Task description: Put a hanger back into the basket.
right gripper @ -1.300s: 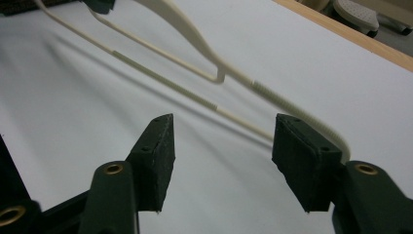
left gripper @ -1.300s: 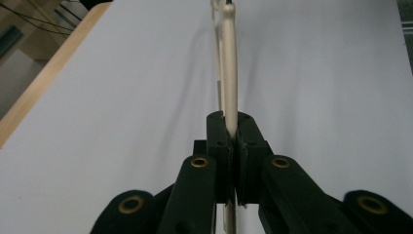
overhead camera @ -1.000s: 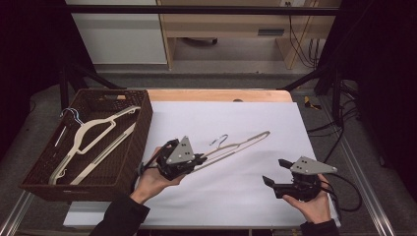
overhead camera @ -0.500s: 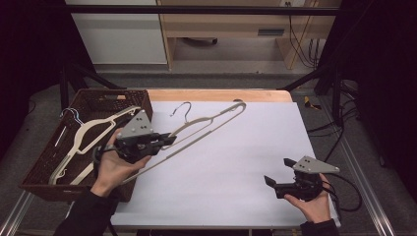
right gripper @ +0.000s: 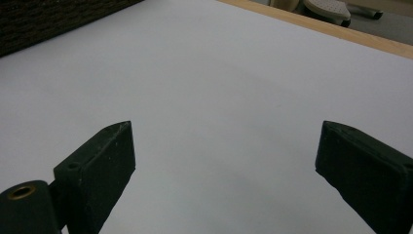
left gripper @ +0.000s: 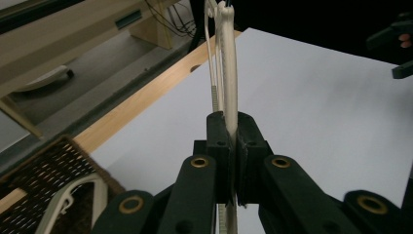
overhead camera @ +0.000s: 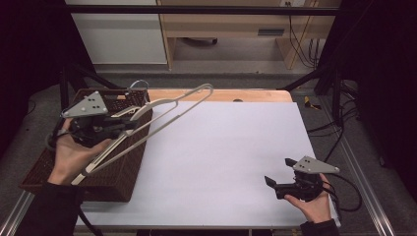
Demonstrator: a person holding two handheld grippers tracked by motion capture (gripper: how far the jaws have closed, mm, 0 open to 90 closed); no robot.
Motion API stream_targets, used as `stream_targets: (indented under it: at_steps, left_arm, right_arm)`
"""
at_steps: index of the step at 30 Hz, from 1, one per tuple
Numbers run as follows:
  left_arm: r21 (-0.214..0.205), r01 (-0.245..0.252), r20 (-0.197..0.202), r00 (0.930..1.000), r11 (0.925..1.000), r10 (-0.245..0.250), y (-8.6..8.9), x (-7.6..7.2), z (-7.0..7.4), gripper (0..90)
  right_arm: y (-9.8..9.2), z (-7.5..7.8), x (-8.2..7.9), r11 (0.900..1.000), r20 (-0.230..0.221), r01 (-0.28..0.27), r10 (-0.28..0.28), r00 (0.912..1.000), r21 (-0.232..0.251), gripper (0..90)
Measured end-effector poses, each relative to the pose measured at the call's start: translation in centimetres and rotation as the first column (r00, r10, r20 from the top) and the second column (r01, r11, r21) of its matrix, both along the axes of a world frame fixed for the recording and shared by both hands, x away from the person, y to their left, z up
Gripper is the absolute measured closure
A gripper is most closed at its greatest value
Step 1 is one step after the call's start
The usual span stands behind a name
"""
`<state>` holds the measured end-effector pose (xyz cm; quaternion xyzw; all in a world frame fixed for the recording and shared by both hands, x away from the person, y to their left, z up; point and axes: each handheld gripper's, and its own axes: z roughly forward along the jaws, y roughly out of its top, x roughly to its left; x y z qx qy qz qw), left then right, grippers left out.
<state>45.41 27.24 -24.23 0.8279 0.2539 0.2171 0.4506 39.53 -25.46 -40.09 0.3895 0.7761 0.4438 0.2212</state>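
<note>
My left gripper (overhead camera: 132, 117) is shut on a cream plastic hanger (overhead camera: 182, 101) and holds it in the air above the right rim of the brown wicker basket (overhead camera: 118, 177). In the left gripper view the pads (left gripper: 219, 131) pinch the hanger's thin arm (left gripper: 228, 58), which runs up and away from them. The hanger's metal hook (overhead camera: 140, 83) shows above the basket's far edge. My right gripper (overhead camera: 278, 171) rests low at the table's front right, its jaws wide apart after opening a little further, with only bare white table between the fingers (right gripper: 97, 165).
The white table top (overhead camera: 221, 157) ends in a wooden strip (overhead camera: 246, 95) at the far side. Another pale hanger (left gripper: 73, 195) lies inside the basket (left gripper: 48, 170). Cables (overhead camera: 344, 142) trail past the table's right edge, and a cabinet stands on the floor beyond.
The left hand has carried the hanger up and to the left, from the middle of the table to over the basket. The right hand has stayed where it was.
</note>
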Motion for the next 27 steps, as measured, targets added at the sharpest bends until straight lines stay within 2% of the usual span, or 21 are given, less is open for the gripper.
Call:
stream_targets:
  at_steps: [7,15,23,25,27]
  left_arm:
    - [-0.014,-0.065,-0.006,0.9979,0.9978,0.065,4.6,0.6,-0.4,86.7]
    - [-0.030,-0.125,-0.024,0.9919,0.9916,0.125,9.0,1.7,-1.8,86.7]
    - [-0.039,-0.212,-0.060,0.9760,0.9764,0.210,13.3,2.8,-3.5,86.7]
    - [-0.053,-0.236,-0.076,0.9697,0.9702,0.232,14.3,2.9,-4.1,86.7]
    - [-0.060,-0.247,-0.083,0.9668,0.9672,0.242,15.0,3.0,-4.6,86.7]
  right_arm:
    - [0.1,-0.1,0.1,1.0000,-0.007,-0.002,0.002,1.0000,-0.010,7.3]
    - [0.2,-0.2,0.1,0.9999,-0.010,0.001,-0.001,0.9999,-0.014,7.0]
    - [0.2,-0.2,0.2,0.9998,-0.012,-0.001,0.000,0.9999,-0.019,7.1]
    - [0.3,-0.2,0.2,0.9998,-0.013,0.000,0.000,0.9999,-0.019,7.2]
    - [0.3,-0.2,0.2,0.9998,-0.014,-0.001,0.001,0.9999,-0.019,7.3]
